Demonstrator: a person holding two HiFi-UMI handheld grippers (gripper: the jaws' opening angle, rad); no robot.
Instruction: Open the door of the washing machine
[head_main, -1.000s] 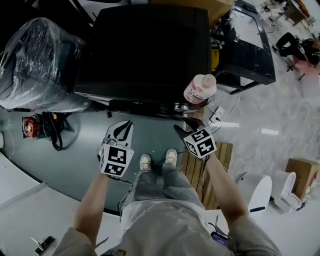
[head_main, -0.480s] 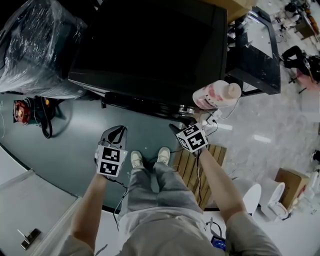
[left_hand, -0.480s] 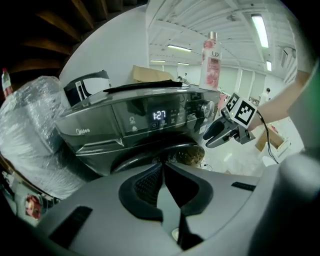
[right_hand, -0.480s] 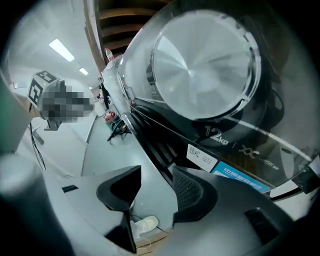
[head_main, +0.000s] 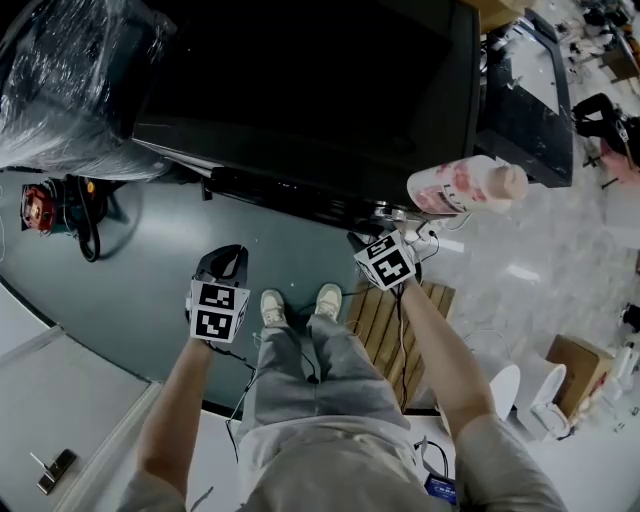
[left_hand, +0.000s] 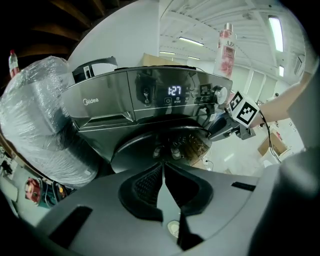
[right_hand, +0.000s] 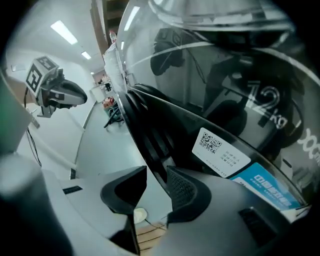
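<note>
In the head view, both grippers have been lowered before the washing machine (head_main: 300, 90). In the left gripper view, the left gripper (left_hand: 163, 167) is pinched together, empty, with the door (left_hand: 160, 147) ahead. In the right gripper view, the right gripper (right_hand: 157, 182) is being closed around the door's edge but is not yet clamped, so a pull is judged next.

Bottle (head_main: 462, 187) on washing machine (head_main: 310, 90); wrapped bundle (head_main: 70, 90) leftward

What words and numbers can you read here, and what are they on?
"Midea": shiny grey control panel of the washing machine.
"1:27": lit display on that panel.
"12 kg": round dark glass door.
White QR-code sticker, blue label, pink bottle: print too small to read.
</note>
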